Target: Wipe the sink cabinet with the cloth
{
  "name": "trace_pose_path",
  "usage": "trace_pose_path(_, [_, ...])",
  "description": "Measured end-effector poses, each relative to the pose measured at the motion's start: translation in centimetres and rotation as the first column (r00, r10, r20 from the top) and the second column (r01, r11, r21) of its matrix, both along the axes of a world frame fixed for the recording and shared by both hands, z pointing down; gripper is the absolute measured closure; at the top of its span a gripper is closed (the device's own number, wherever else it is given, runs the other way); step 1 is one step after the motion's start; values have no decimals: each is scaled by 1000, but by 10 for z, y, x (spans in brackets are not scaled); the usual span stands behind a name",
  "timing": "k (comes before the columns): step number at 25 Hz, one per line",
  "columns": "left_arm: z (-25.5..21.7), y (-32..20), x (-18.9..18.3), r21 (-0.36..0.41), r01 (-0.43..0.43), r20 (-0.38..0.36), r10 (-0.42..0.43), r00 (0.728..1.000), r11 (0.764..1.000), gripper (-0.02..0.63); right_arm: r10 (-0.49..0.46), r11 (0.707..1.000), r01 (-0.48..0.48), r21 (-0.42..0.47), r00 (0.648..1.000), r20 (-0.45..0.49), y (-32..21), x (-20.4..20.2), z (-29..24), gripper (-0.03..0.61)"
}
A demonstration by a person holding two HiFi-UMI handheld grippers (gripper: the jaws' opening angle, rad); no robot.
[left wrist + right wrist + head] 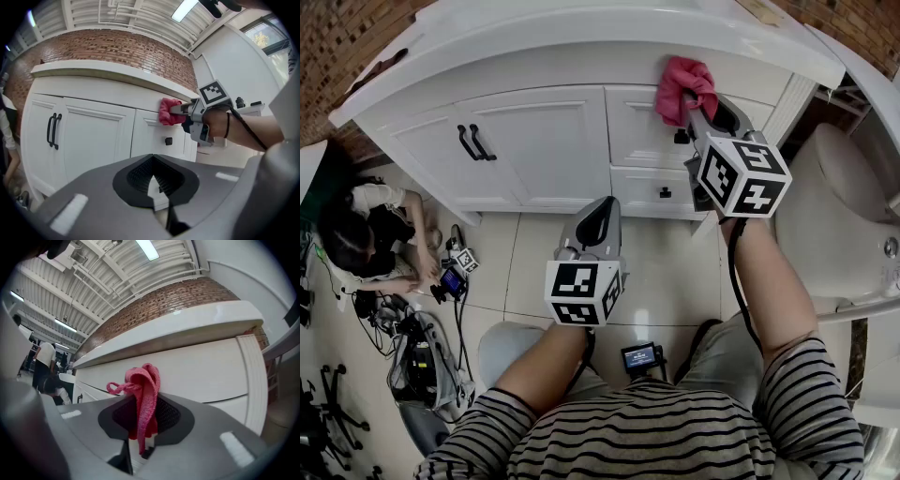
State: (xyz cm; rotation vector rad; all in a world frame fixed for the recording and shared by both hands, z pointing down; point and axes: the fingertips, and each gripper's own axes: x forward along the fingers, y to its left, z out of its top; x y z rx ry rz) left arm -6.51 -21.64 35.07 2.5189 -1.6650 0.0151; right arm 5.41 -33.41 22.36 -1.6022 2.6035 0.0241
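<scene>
1. Right gripper: jaws closed on the cloth. It was held up at the cabinet's right half, just under the countertop edge.

2. Cloth: pink-red and bunched, pinched between the right jaws, with 1 loop sticking out to the side above them. It lay against the cabinet's upper front, just below the overhanging countertop.

3. Sink cabinet: white, with 2 panelled doors at left carrying 2 black bar handles side by side. Drawers stood at right, the lower with 1 small black knob. A brick wall rose behind.

4. Left gripper: jaws brought together with nothing between them. It was held low over the tiled floor, well apart from the cabinet and pointed at the drawer fronts.

5. Person: seated on the floor at the cabinet's left end, beside a heap of cables and gear.
</scene>
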Motion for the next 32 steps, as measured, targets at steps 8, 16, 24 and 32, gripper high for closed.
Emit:
trace_pose_path(8, [7,2,6,-14,11,37,-10,999,1000,614,180,984,-180,-5,983,15,4,120,1,488])
trace_pose_path(16, [4,5,5,-14,6,36,-5,999,1000,614,244,970,-244,0,969,28,27,144,-6,497])
trace_pose_path(24, [-2,4,-2,0,20,9,-20,1000,1000,614,-124,992,125,29,992,-17,25,-52,10,499])
trace_pose_path(32, [-11,5,-8,13,24,-9,-24,1000,1000,614,-158,987,157,-13,980,-123,2,-106,48,499])
